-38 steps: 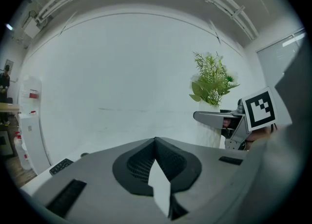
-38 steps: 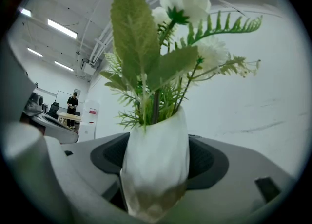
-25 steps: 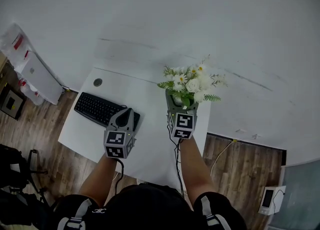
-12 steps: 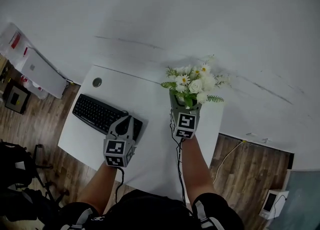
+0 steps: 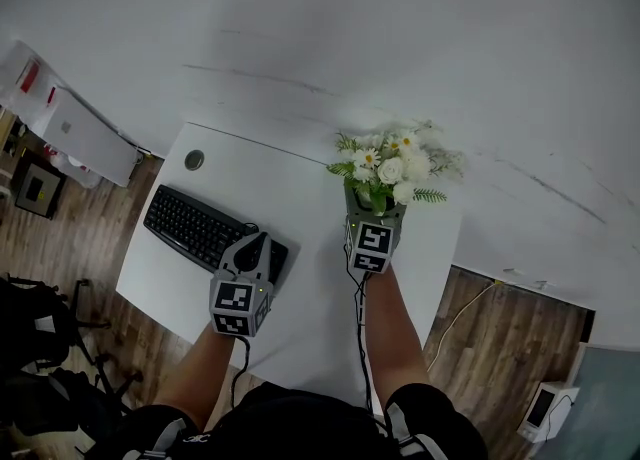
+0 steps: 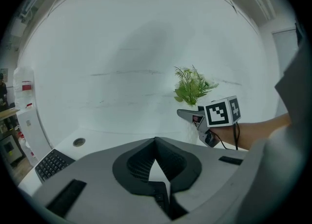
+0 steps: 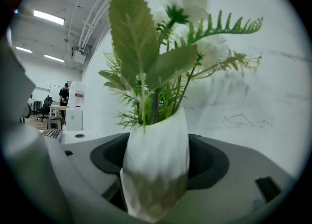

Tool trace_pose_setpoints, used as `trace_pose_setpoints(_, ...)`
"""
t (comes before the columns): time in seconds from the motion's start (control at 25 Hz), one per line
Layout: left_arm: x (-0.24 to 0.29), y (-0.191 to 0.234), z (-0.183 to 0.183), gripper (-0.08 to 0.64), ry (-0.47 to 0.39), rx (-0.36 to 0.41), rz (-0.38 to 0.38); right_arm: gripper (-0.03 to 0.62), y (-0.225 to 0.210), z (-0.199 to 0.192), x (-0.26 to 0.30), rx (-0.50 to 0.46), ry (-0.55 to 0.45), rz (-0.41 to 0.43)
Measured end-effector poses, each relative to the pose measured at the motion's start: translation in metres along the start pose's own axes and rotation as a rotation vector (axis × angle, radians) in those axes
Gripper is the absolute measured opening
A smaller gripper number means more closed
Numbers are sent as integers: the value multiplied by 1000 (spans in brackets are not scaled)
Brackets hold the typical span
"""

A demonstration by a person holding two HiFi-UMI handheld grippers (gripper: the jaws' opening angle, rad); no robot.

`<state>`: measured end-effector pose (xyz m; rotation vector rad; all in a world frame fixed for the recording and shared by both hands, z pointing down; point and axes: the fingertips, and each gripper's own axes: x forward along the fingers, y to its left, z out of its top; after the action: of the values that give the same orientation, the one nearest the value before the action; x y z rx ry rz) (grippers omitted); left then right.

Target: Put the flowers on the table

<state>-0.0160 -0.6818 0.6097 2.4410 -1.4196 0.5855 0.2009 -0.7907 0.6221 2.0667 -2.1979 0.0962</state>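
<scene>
Right gripper (image 5: 374, 210): jaws spread wide and clamped on the lower body of a white vase (image 7: 156, 169).
Vase: upright, long axis vertical; the flowers (image 5: 395, 166) point up and fan out toward the wall (image 5: 400, 38).
Place: over the far right part of the table (image 5: 300, 188), near its back and right edges; I can't tell if the base touches.
Left gripper (image 5: 252, 246): jaws together, holding nothing, above the right end of the keyboard (image 5: 195, 226).
Open room: bare tabletop between keyboard and vase.
</scene>
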Motion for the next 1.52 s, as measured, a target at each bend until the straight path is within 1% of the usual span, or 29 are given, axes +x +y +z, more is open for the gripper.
trace_pose_setpoints(0.28, 10, 1, -13, 2, 25, 11, -3, 357, 0, -3, 6, 9, -68, 12)
trace_pose_setpoints(0.52, 13, -1, -17, 2, 35, 20, -13, 362, -2, -5, 0, 26, -104, -7)
trace_pose_setpoints(0.68, 9, -2, -17, 2, 33, 20, -14, 368, 2, -3, -7, 36, -124, 18)
trace_pose_setpoints(0.92, -2, -9, -11, 2, 17, 30, -15, 461, 6, -5, -16, 45, -117, 39)
trace_pose_setpoints(1.08, -14, -11, -6, 2, 6, 34, -10, 495, 11, -12, -31, 43, -80, 55)
trace_pose_setpoints(1.2, -23, -15, -3, 2, -5, 32, -8, 497, 17, -17, -49, 49, -59, 65)
trace_pose_setpoints(1.36, -39, -21, 4, 2, -32, 31, -10, 494, 27, -15, -84, 75, -56, 76)
trace_pose_setpoints(1.44, -51, -27, 10, 2, -47, 27, -14, 460, 31, -8, -108, 88, -58, 70)
trace_pose_setpoints(1.52, -62, -34, 15, 2, -68, 27, -21, 401, 32, -2, -132, 96, -54, 62)
